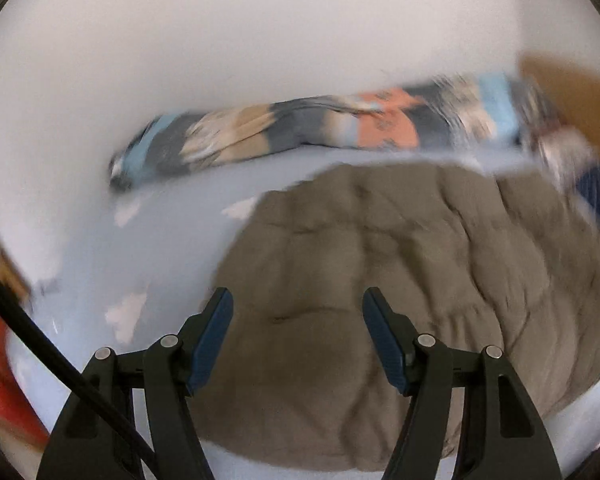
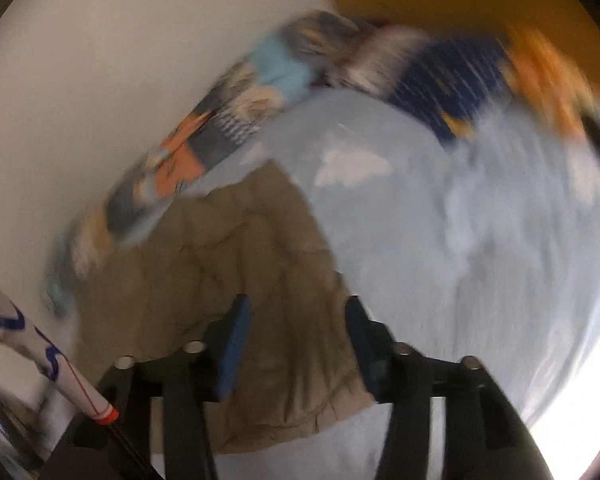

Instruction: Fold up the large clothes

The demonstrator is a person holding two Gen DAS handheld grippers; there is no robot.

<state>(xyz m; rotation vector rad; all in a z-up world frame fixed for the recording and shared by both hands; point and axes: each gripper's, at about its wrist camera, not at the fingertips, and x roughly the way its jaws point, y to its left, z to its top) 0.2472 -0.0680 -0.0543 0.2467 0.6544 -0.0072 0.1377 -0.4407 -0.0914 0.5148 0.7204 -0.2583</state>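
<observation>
A large taupe-brown garment point(image 1: 380, 264) lies crumpled on a pale blue bed sheet point(image 1: 168, 240). My left gripper point(image 1: 298, 300) is open and empty, its blue-padded fingers spread above the near part of the garment. In the right wrist view the same brown garment point(image 2: 228, 272) lies lower left on the sheet point(image 2: 440, 240). My right gripper point(image 2: 298, 308) is open and empty above the garment's right edge. Both views are motion-blurred.
A long patchwork cushion point(image 1: 300, 128) in blue, orange and grey lies along the white wall behind the garment; it also shows in the right wrist view point(image 2: 204, 148). A navy striped cloth point(image 2: 448, 80) and something orange point(image 2: 548, 76) lie at the far right.
</observation>
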